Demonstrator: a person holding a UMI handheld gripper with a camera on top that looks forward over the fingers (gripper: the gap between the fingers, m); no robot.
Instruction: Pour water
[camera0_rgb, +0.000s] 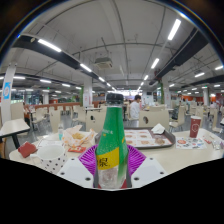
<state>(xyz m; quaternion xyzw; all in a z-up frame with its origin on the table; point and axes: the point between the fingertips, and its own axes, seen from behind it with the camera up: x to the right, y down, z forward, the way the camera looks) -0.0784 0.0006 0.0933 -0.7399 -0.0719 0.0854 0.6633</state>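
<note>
And here's the gripper (112, 170), held level and pointing straight ahead over the table (185, 155), both white fingers (78, 172) pressing in from either side, clamped on the green bottle (112, 140). The bottle stands upright, dead centre between the purple pads (94, 157), its dark cap at twelve o'clock, a yellow label low on its body. A tray (150, 137) lies beyond at two o'clock, and a white cup (28, 151) stands out at nine o'clock. A red can (195, 127) sits far off at three o'clock.

White table (185, 157): tray (152, 138), snack packets (75, 143), red can (195, 127).
</note>
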